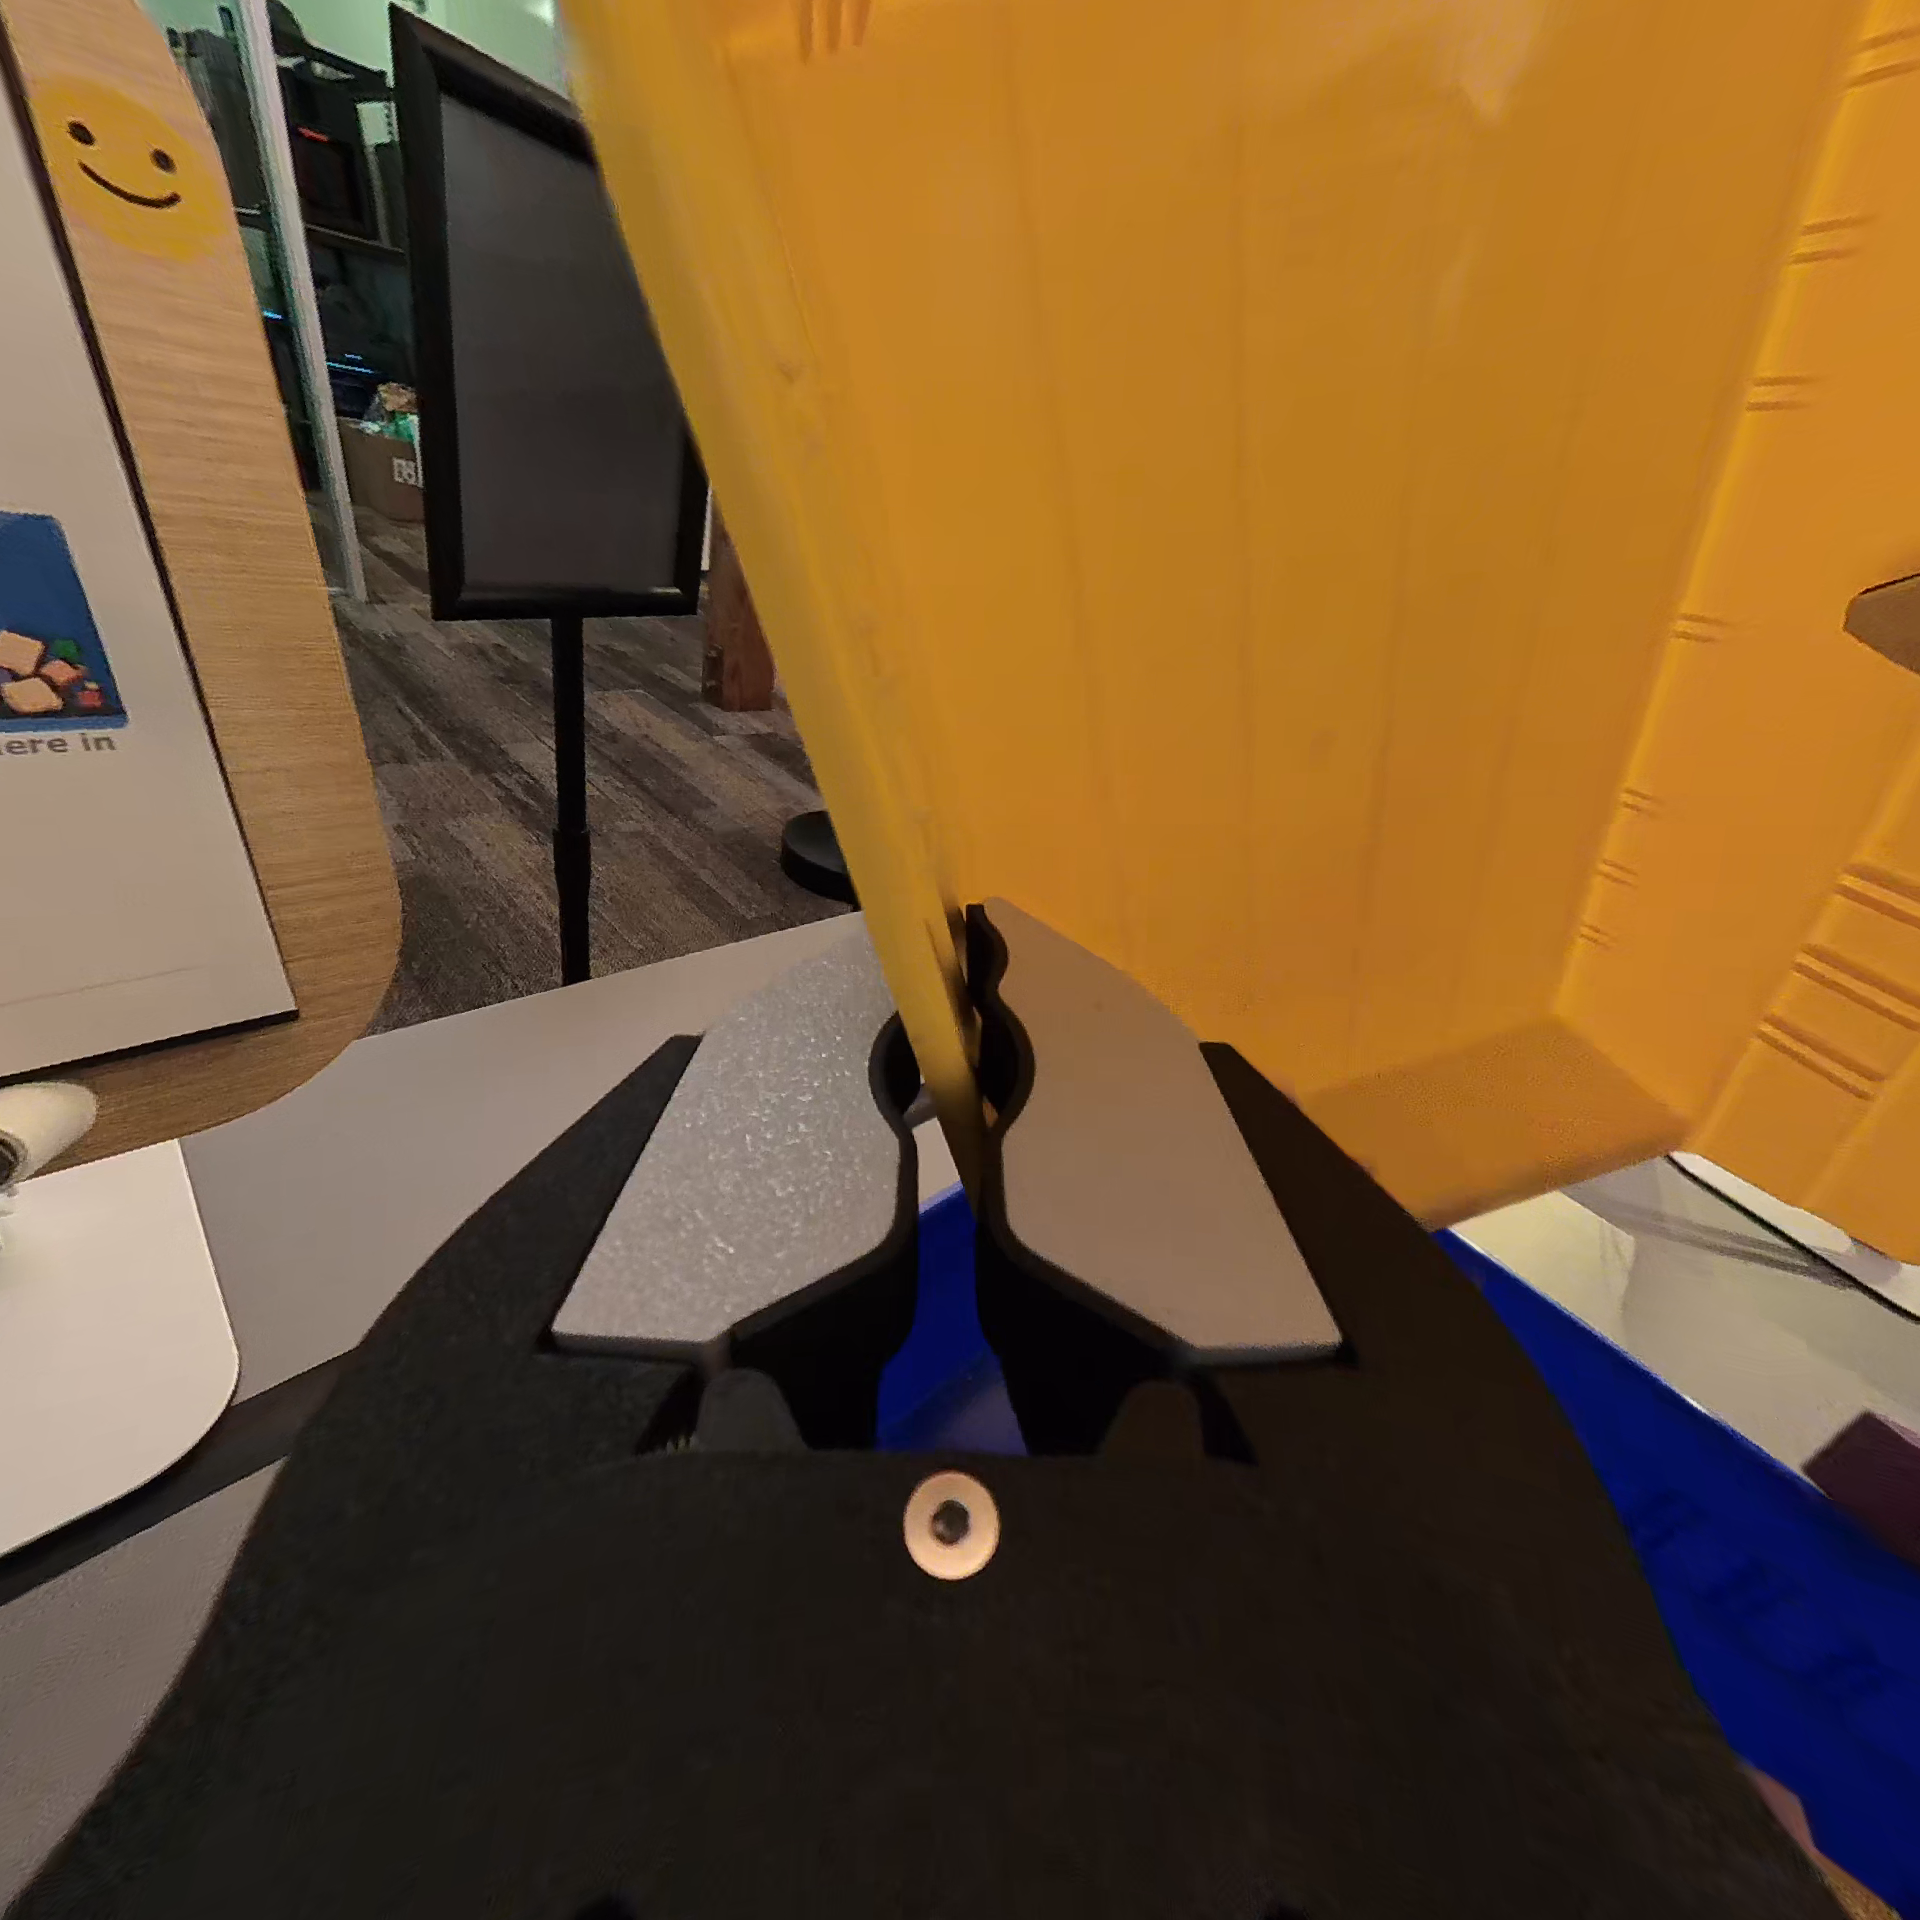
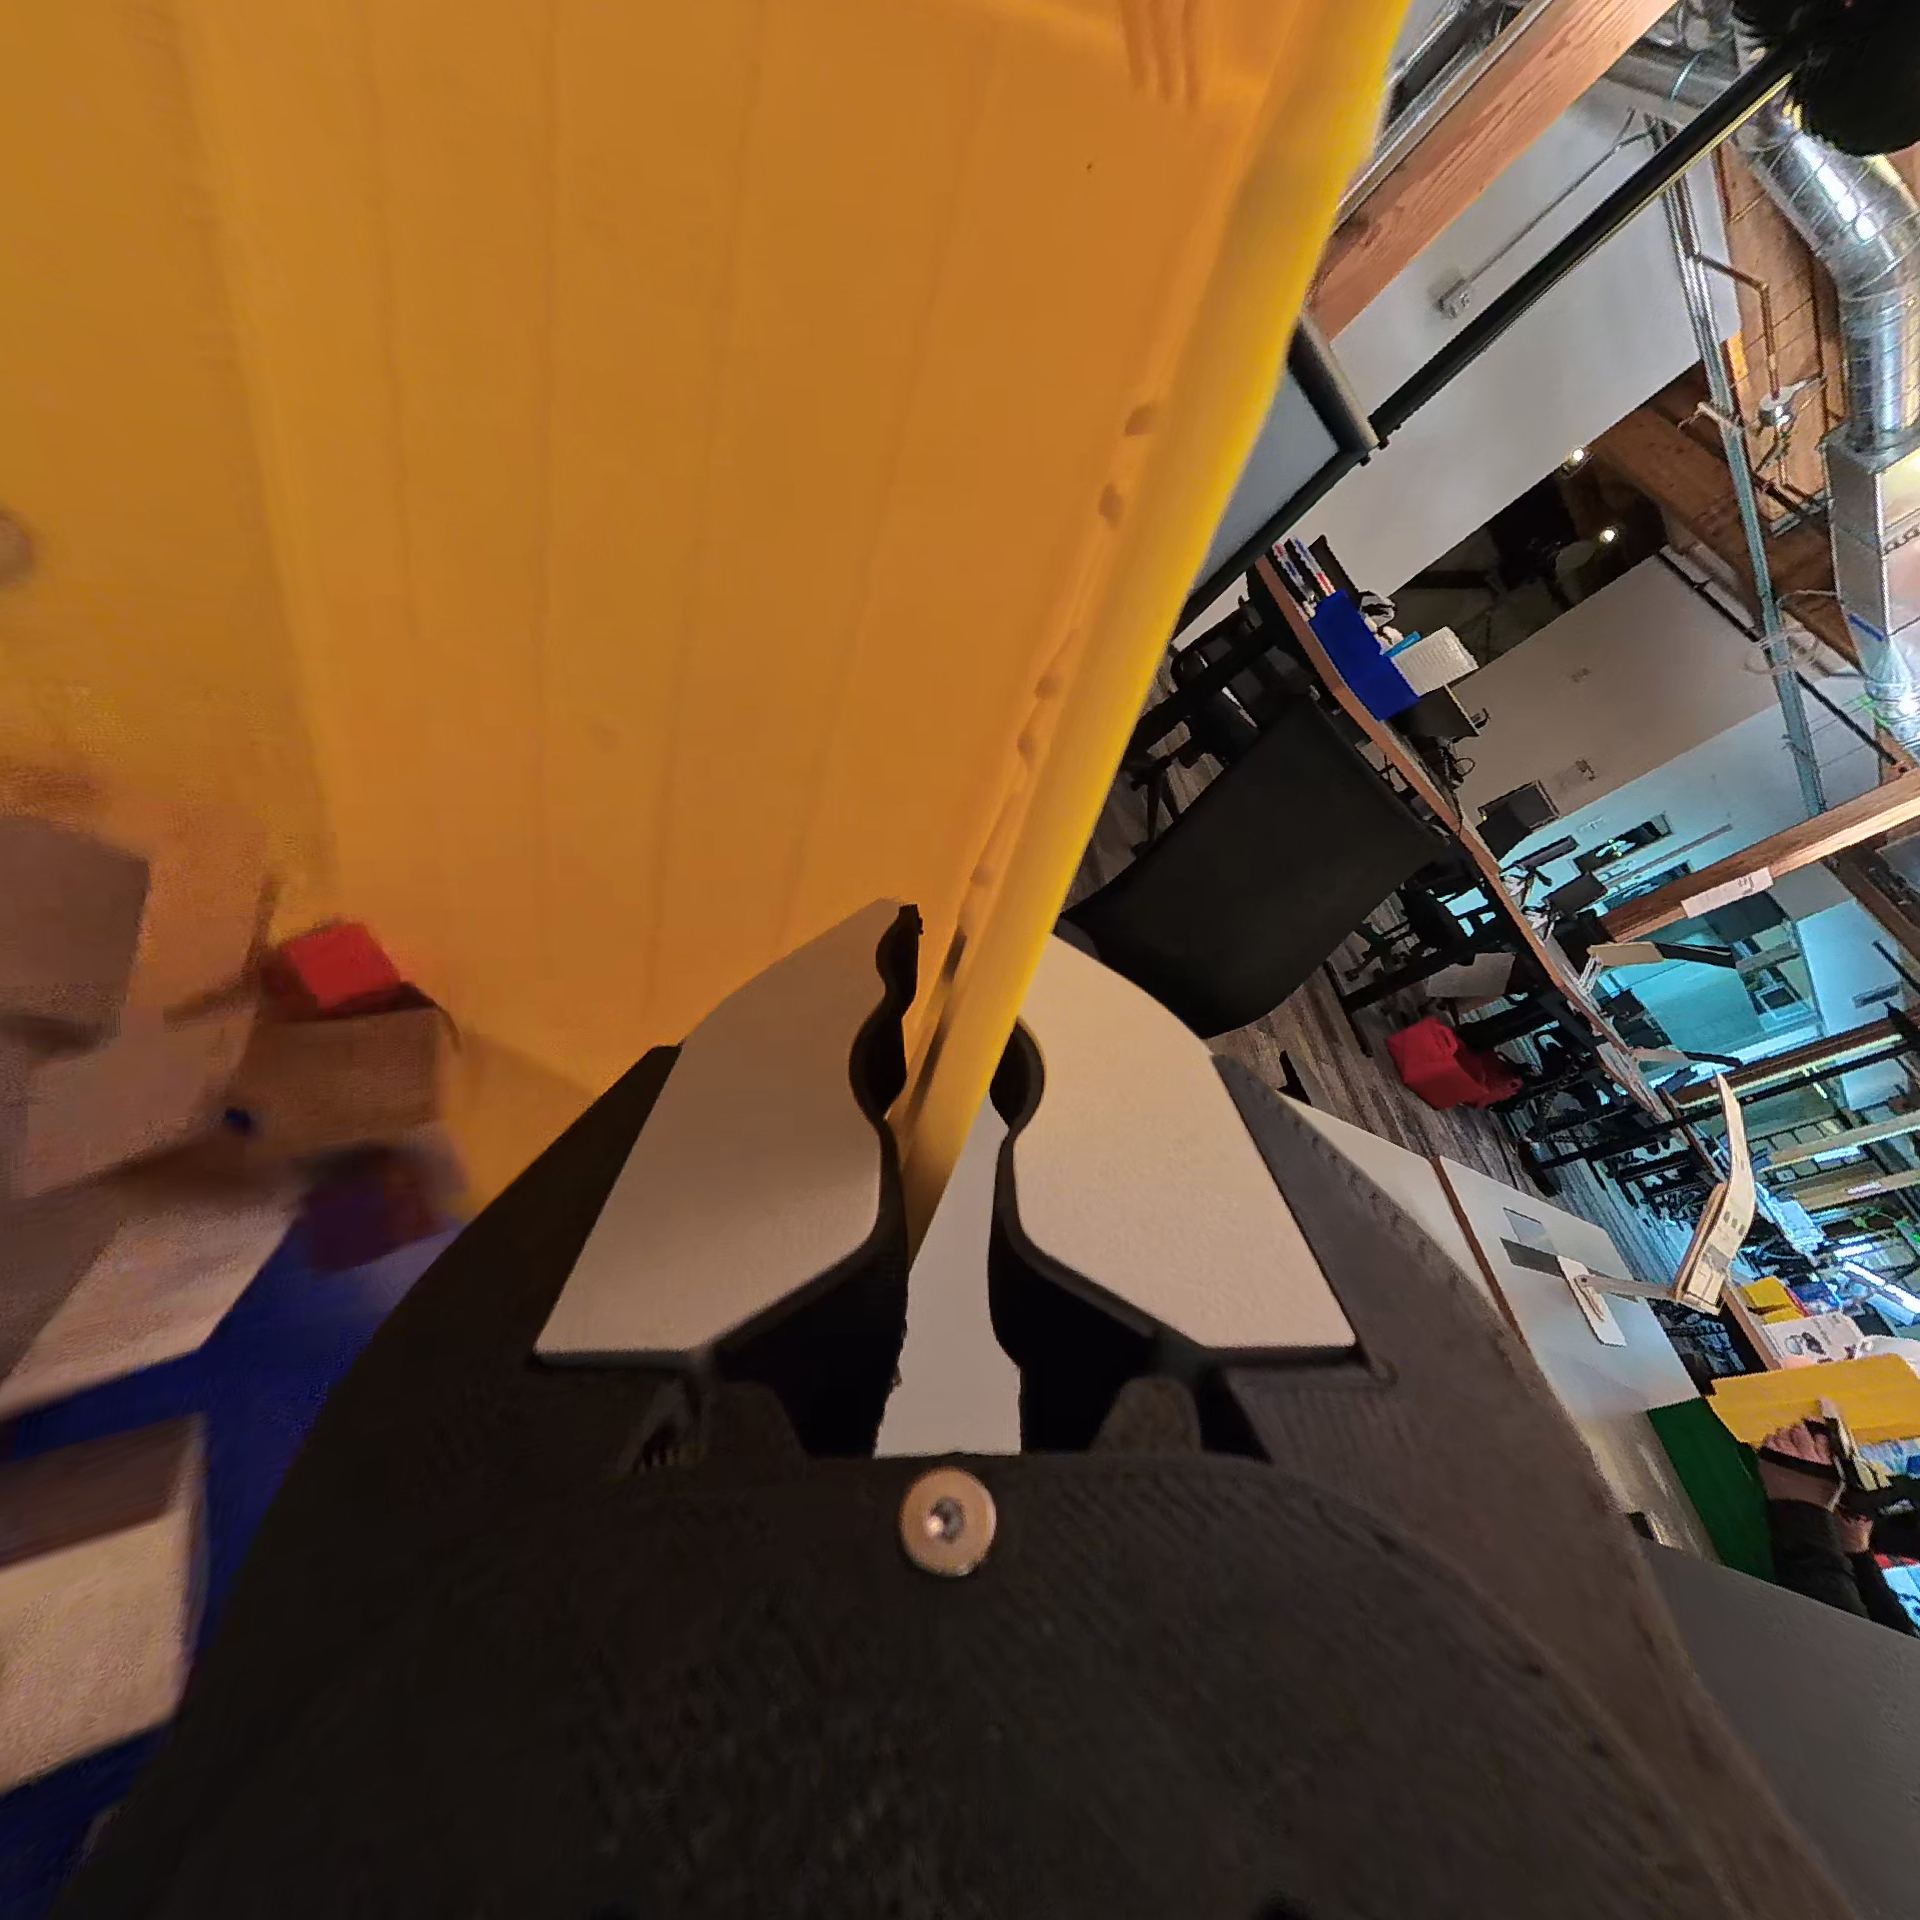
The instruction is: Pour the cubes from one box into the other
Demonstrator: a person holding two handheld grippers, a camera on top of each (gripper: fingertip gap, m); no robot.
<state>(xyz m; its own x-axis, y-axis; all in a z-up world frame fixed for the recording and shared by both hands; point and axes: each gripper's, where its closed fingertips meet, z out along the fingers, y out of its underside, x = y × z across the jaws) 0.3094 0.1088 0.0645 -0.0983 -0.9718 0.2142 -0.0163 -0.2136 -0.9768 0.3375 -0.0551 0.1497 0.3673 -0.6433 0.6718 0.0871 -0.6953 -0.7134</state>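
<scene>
My left hand-held gripper [image 1: 961,1023] and right hand-held gripper [image 2: 940,1023] both clamp yellow box [image 1: 1247,520] rims, box tipped above; blue box [image 1: 1714,1538] directly below, lower right of frame, cubes [image 2: 332,971] tumbling down.

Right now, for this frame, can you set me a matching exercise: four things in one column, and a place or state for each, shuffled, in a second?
Things:
1. yellow box
2. blue box
3. red cube
4. left gripper

Places or states:
A. lies low, under the lifted box
B. shut on a wall of the yellow box
C. lifted and tilted, a gripper on each side wall
D. blurred, near the lower edge of the yellow box in the right wrist view

Pairs: 1-C, 2-A, 3-D, 4-B

The right gripper grips the opposite wall the same way.
</scene>
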